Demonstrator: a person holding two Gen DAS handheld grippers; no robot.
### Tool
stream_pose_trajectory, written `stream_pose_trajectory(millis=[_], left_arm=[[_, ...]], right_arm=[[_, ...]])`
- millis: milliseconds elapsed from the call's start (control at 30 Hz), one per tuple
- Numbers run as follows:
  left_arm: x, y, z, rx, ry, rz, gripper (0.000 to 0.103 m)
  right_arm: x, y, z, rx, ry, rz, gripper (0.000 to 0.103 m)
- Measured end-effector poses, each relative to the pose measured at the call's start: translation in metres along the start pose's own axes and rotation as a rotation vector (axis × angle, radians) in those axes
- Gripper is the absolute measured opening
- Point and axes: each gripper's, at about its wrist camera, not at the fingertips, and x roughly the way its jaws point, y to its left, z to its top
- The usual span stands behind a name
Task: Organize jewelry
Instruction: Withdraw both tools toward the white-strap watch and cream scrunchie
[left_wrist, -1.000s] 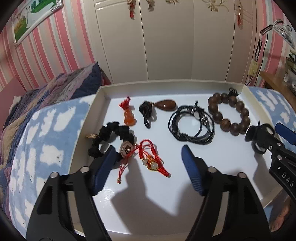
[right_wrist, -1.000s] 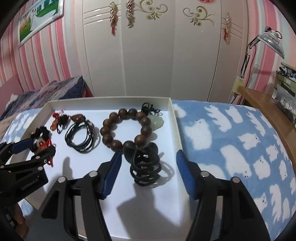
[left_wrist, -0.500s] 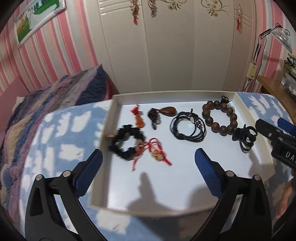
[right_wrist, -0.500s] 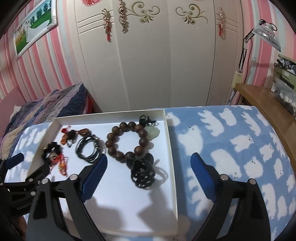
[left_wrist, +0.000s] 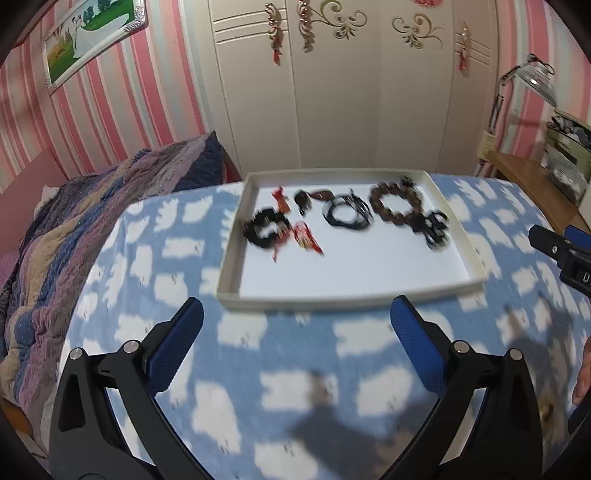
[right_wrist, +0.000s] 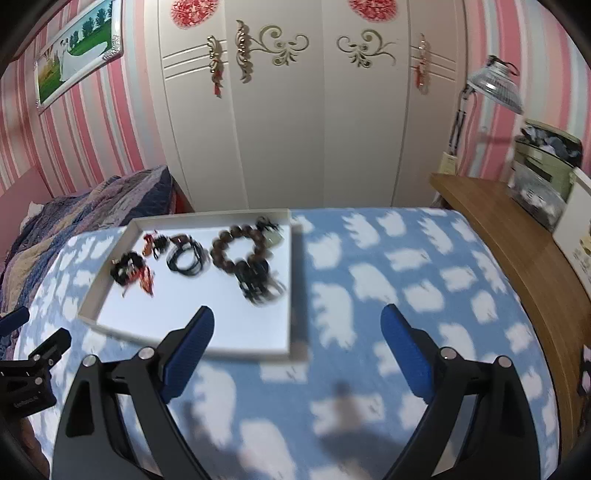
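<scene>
A shallow white tray (left_wrist: 332, 299) lies on the bed and holds several pieces in a row. From left these are a black scrunchie bracelet (left_wrist: 264, 230), a red cord bracelet (left_wrist: 306, 240), a black cord bracelet (left_wrist: 345, 216), a wooden bead bracelet (left_wrist: 395, 206) and a black coil hair tie (left_wrist: 432, 229). My left gripper (left_wrist: 295, 317) hangs open over the blanket, short of the tray's near wall, with nothing between its fingers. My right gripper (right_wrist: 298, 315) is open and empty too, above the tray's near right corner (right_wrist: 288, 350). The bead bracelet (right_wrist: 240, 247) lies well beyond it.
The bed is covered by a blue blanket with white clouds (left_wrist: 295, 387). A striped quilt (left_wrist: 55, 258) is bunched on the left. A wooden desk (right_wrist: 517, 236) with a lamp (right_wrist: 495, 85) runs along the right. A white wardrobe (right_wrist: 295, 129) stands behind.
Both grippers have drawn back and upward off the tray, and their jaws have spread wider. The red cord bracelet and the black coil stay in the tray.
</scene>
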Motion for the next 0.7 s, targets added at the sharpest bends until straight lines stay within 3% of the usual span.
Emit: stream_pose_trajectory(millis=[300,500,700], left_arm=[[-0.029,-0.012,-0.048,0.016,0.006,-0.056,0.100],[-0.033,-0.007,-0.082,-0.010,0.024,-0.067,0.100],[-0.031,-0.001,-0.120,-0.044,0.070,-0.101,0.100]], right_arm=[[-0.049,-0.040,-0.055,0.010,-0.061,-0.060,0.092],[-0.056,-0.058,-0.092,0.009,-0.043,-0.113,0.092],[-0.055,-0.061,-0.133,-0.002,-0.011,-0.112,0.092]])
